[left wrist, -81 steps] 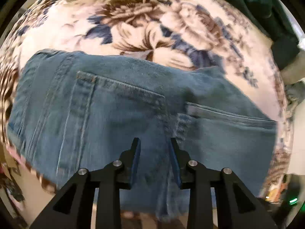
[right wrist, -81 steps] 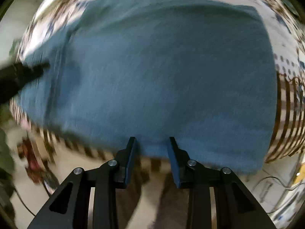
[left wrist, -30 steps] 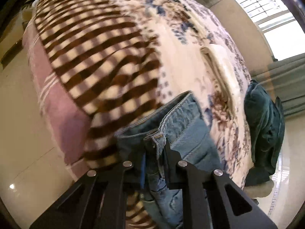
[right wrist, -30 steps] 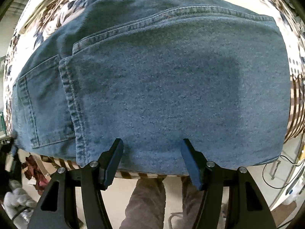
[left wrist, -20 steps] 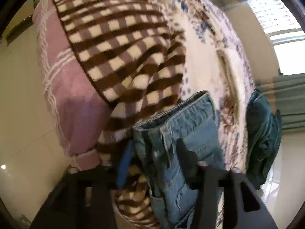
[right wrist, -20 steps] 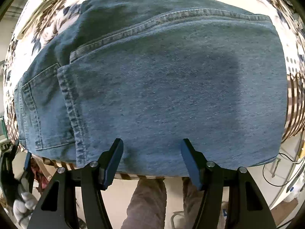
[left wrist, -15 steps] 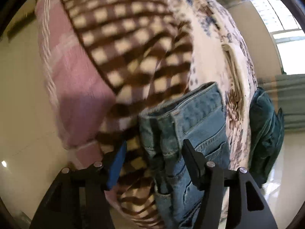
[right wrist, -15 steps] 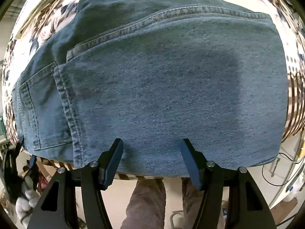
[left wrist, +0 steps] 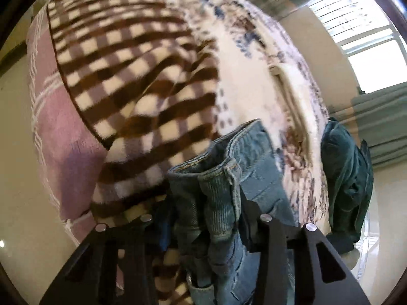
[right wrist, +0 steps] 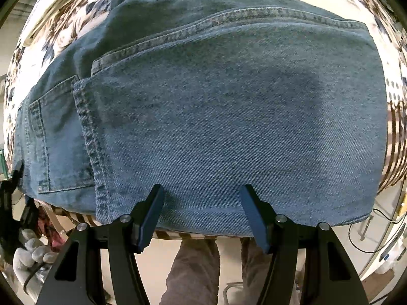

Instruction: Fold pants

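The blue jeans (right wrist: 229, 117) lie folded on the bed, the legs laid over the seat and a back pocket showing at the left. My right gripper (right wrist: 202, 213) is open and empty, hovering over the near edge of the fold. In the left wrist view the bunched waistband end of the jeans (left wrist: 218, 185) sits between the fingers of my left gripper (left wrist: 206, 218), whose jaws stand apart around it without pinching it. The left gripper also shows at the far left edge of the right wrist view (right wrist: 12, 193).
The bed has a floral cover (left wrist: 254, 58) and a brown checked blanket (left wrist: 142, 84) over a pink sheet (left wrist: 58, 127). A dark green garment (left wrist: 343, 172) lies at the far side. A person's legs (right wrist: 193, 274) stand at the bed's near edge.
My left gripper opened, letting go of the waistband, then moved in so the bunched end sits between its spread fingers. My right gripper opened earlier and has stayed still over the fold.
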